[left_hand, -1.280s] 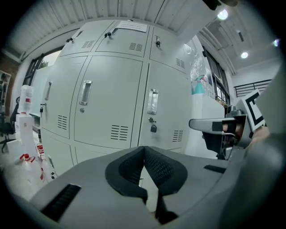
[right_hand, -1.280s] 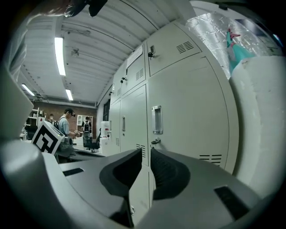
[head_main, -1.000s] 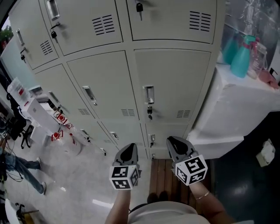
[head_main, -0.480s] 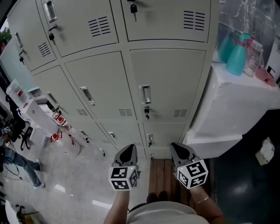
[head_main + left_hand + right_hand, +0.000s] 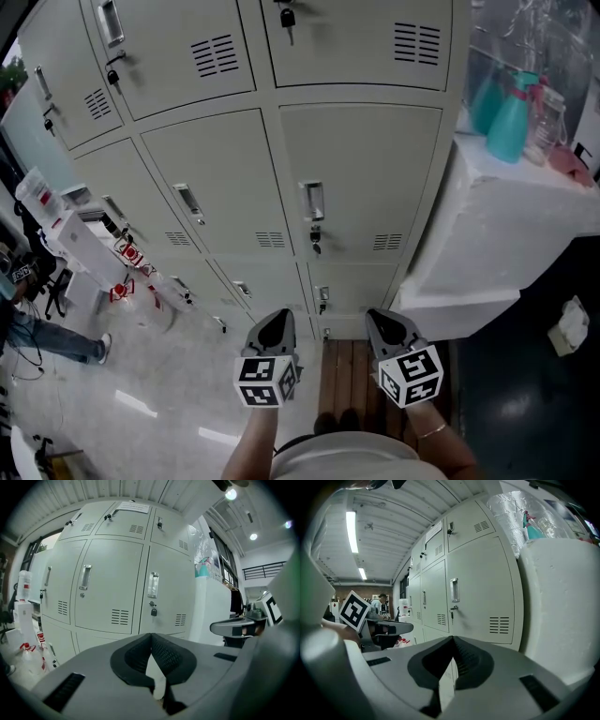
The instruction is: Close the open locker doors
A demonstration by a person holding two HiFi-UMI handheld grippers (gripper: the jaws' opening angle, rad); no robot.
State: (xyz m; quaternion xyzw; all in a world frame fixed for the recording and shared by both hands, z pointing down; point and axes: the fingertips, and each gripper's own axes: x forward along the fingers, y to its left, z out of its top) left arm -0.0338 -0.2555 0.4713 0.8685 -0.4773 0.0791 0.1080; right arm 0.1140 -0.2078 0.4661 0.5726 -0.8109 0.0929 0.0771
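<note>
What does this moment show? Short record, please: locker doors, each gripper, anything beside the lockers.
locker doors: every door in view is closed
left gripper: jaws together, nothing between them
right gripper: jaws together, nothing between them
contact: neither gripper touches the lockers
spray bottle: teal, upright on the white-covered surface right of the lockers

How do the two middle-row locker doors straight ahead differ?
The right door has a key hanging under its handle; the left door shows none. The right door borders the white cabinet; the left door sits one column in. Both are shut, pale, vented.
</note>
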